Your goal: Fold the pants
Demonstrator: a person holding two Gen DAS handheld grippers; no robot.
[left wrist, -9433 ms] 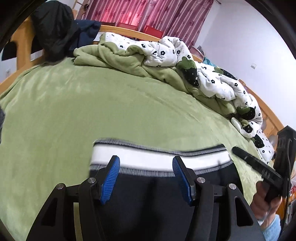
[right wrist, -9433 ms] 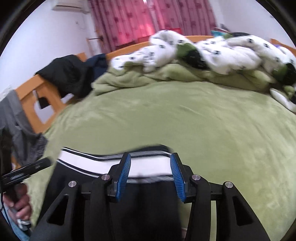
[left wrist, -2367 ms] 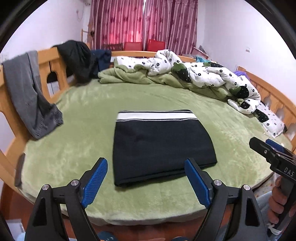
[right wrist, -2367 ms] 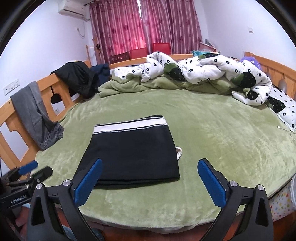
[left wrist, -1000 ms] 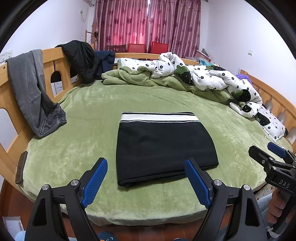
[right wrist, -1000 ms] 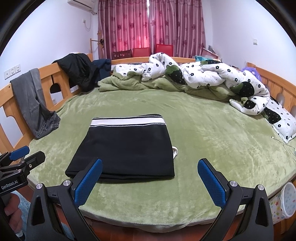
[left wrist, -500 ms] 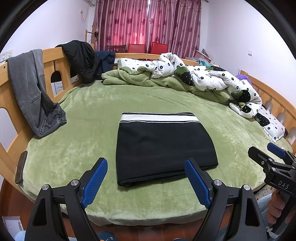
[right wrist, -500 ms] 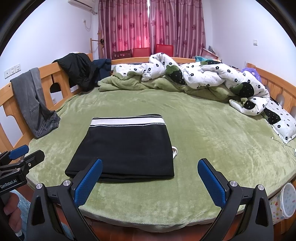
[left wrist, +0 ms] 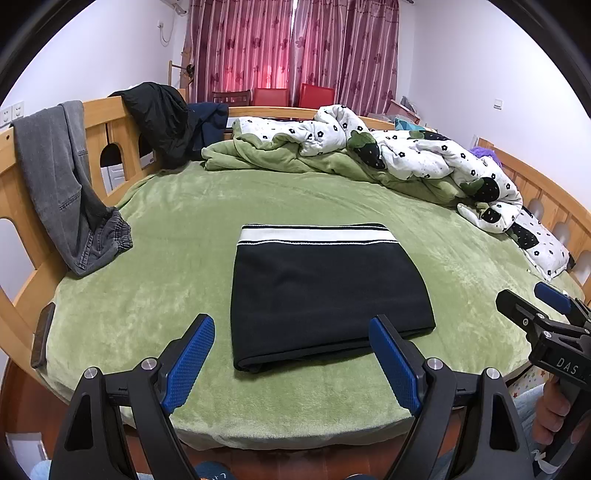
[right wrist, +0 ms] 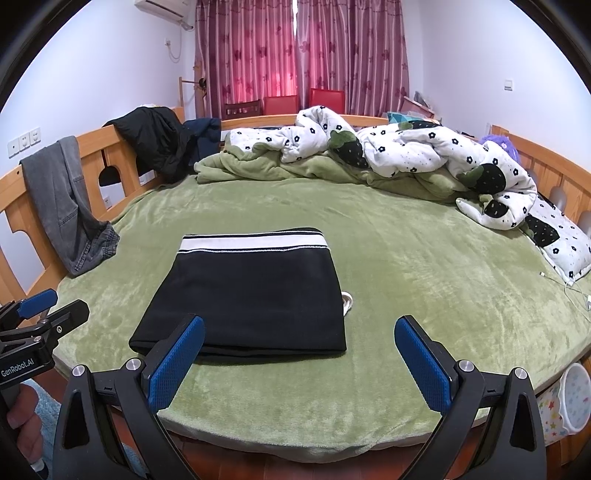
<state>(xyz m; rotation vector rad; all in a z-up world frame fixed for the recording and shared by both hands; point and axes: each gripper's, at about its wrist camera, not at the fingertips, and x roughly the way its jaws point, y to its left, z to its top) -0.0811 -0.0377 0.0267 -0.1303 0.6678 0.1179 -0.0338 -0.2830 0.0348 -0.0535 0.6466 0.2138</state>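
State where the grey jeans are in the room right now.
In both wrist views the grey jeans hang over the wooden bed rail on the left, their lower end resting on the green blanket, left of the folded black pants.

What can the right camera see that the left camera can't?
Only the right wrist view shows the air conditioner high on the wall, a white cord loop beside the pants, and a star-patterned bin by the bed.

Only the left wrist view shows a dark flat object on the bed's left edge.

Both show the folded black pants, the green blanket, grey jeans on the rail, the flowered quilt, and the open left gripper and open right gripper.
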